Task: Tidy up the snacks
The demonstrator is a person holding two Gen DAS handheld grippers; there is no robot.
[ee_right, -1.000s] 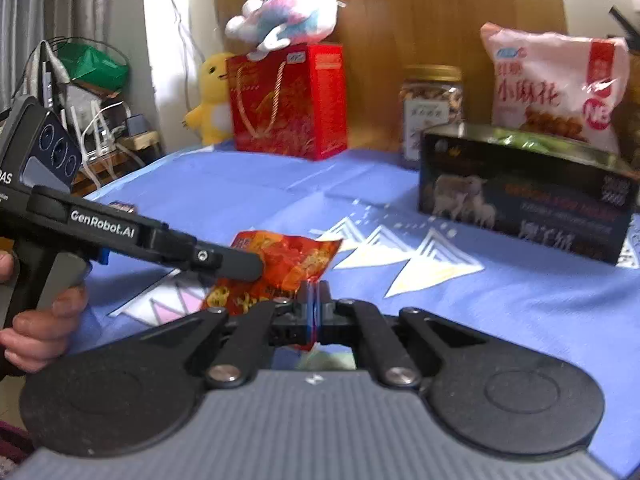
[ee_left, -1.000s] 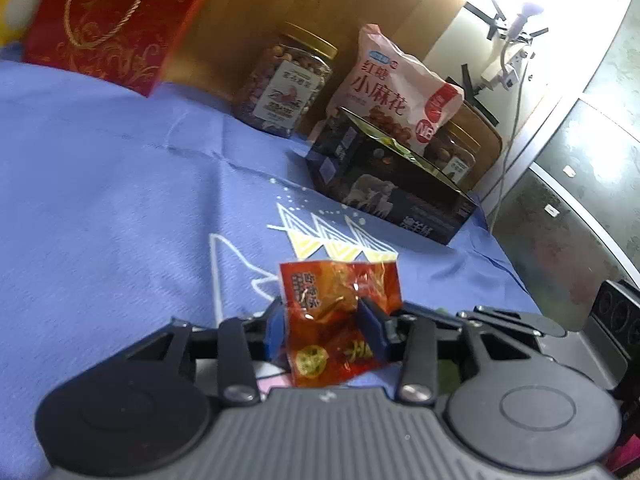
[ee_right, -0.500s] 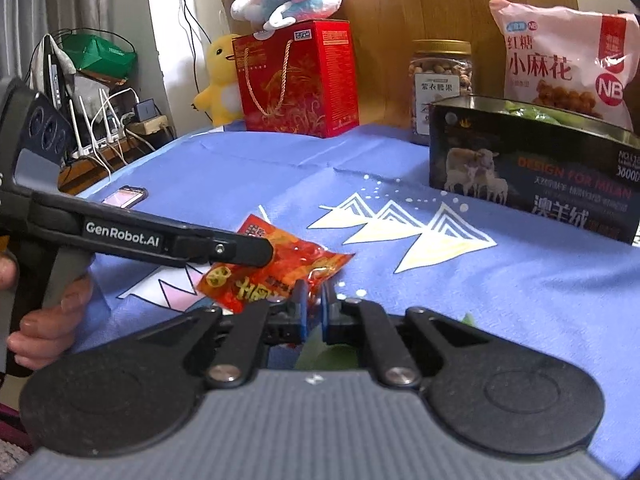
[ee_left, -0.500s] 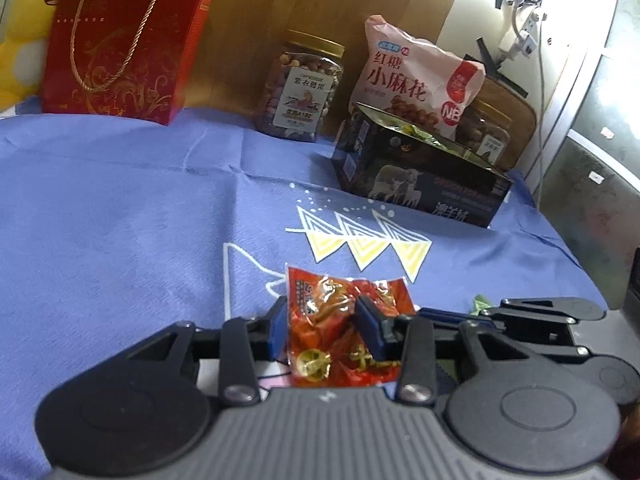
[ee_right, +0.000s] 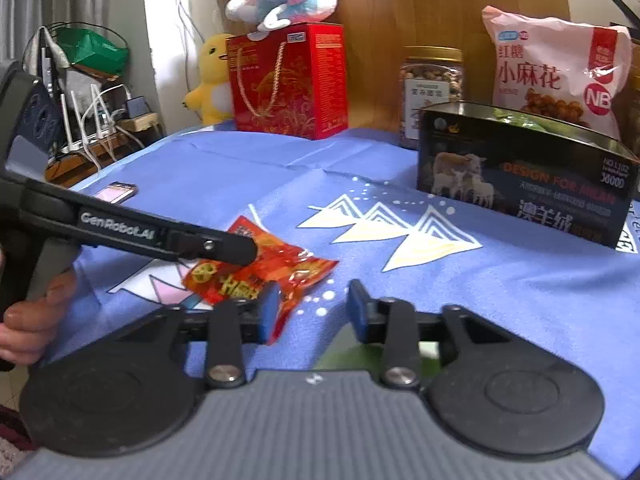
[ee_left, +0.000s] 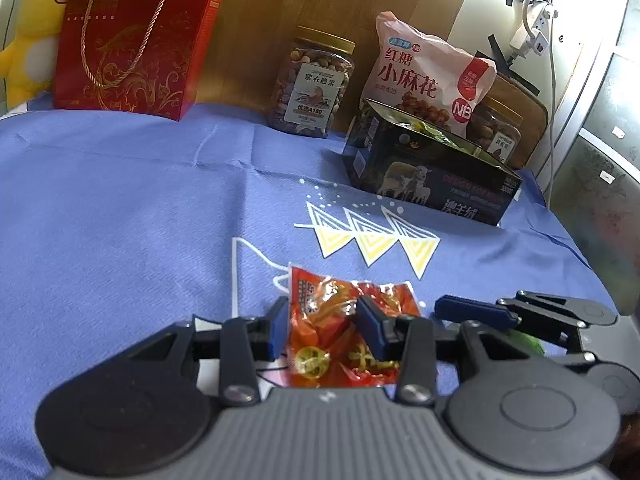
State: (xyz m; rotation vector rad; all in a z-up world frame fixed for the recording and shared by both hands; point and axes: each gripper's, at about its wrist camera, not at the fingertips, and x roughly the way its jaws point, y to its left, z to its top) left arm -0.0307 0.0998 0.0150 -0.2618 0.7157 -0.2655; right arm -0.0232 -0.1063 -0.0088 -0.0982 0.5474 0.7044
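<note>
A red snack packet (ee_left: 344, 336) sits between the blue pads of my left gripper (ee_left: 326, 328), which is shut on it just above the blue cloth. It also shows in the right wrist view (ee_right: 276, 268), under the left gripper's arm (ee_right: 160, 236). My right gripper (ee_right: 312, 312) is open, its left pad touching the packet's edge; a green packet (ee_right: 348, 356) lies beneath it. The right gripper shows in the left wrist view (ee_left: 476, 310). An open dark box (ee_left: 432, 172) holding green packets stands at the back right.
Along the back stand a red gift box (ee_left: 132, 36), a nut jar (ee_left: 312, 84), a pink snack bag (ee_left: 428, 80) and a second jar (ee_left: 496, 132). A yellow plush (ee_left: 32, 36) sits at far left. A phone (ee_right: 116, 192) lies near the table's left edge.
My right gripper has opened from shut. The left gripper has levelled out and lowered, still holding the red packet.
</note>
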